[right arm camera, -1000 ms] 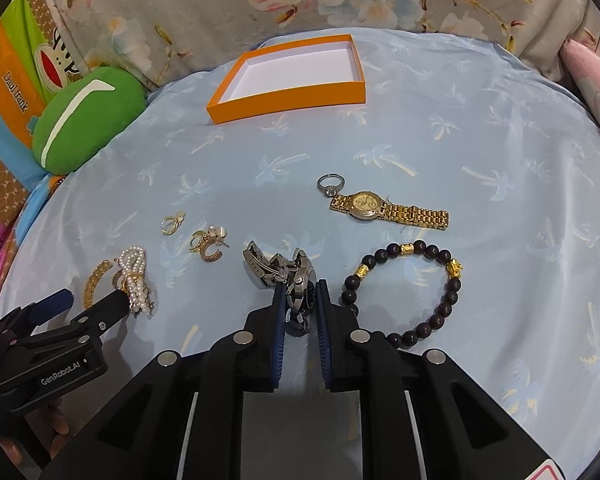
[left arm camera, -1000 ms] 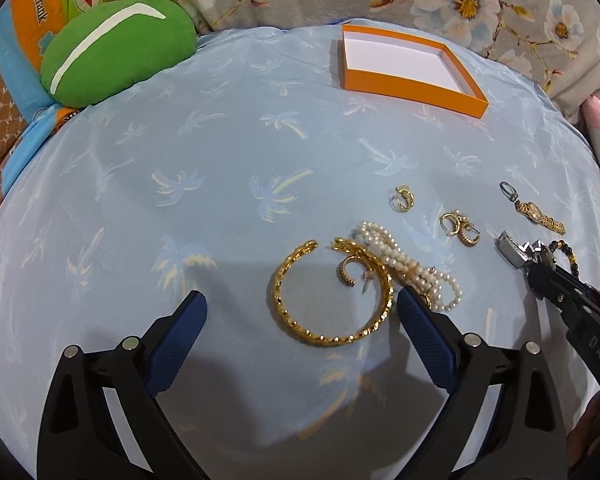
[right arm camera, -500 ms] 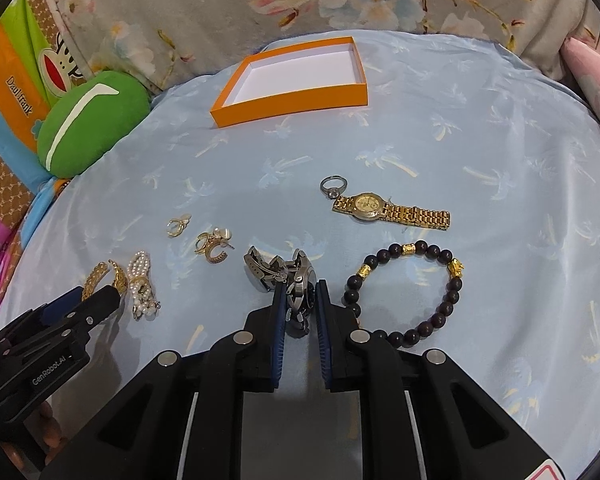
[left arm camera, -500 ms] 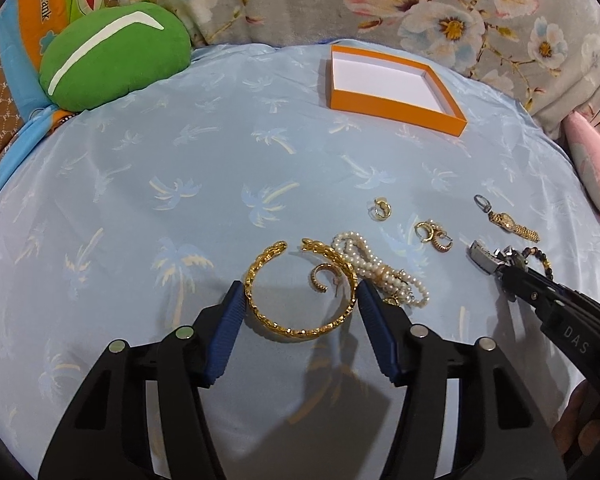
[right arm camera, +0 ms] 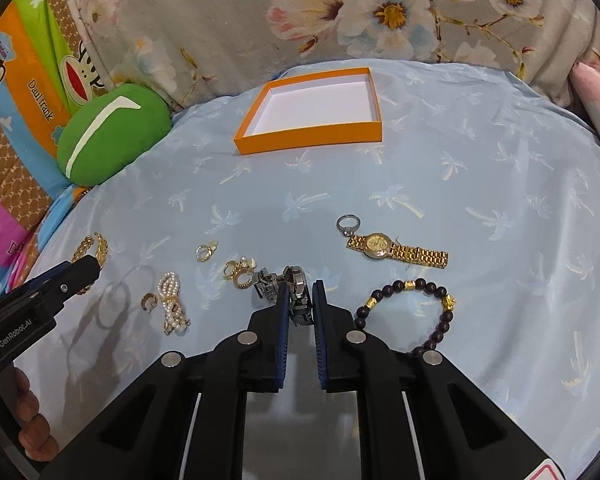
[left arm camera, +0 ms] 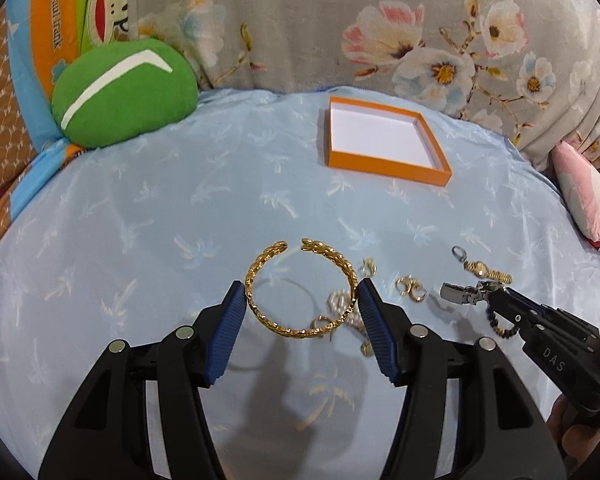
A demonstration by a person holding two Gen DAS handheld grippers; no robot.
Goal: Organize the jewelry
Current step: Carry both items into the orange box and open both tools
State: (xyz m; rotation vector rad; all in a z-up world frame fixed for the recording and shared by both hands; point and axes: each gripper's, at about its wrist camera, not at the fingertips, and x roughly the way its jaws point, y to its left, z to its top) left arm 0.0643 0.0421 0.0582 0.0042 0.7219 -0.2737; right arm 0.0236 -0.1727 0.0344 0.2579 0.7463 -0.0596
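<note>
While the left gripper (left arm camera: 302, 304) clamps the gold bangle (left arm camera: 300, 290) between its blue pads (left arm camera: 230, 334), bangle lifted off the blue sheet (left arm camera: 140, 240) with its shadow below, jaws having just closed onto it. Right of it on the sheet: pearl bracelet (right arm camera: 172, 300), small hoop (right arm camera: 150, 302), two gold earrings (right arm camera: 206, 251), (right arm camera: 240, 272). Right gripper (right arm camera: 300, 300) clenched on the silver watch (right arm camera: 292, 292), its clasp sticking out left of the pads. Right of that gripper: bead bracelet (right arm camera: 408, 312); ahead-right of it gold watch (right arm camera: 396, 248) with ring (right arm camera: 346, 225) touching its end. Orange box (right arm camera: 312, 136) well ahead of both grippers, nothing in it. Green cushion (left arm camera: 124, 92) far ahead-left
</note>
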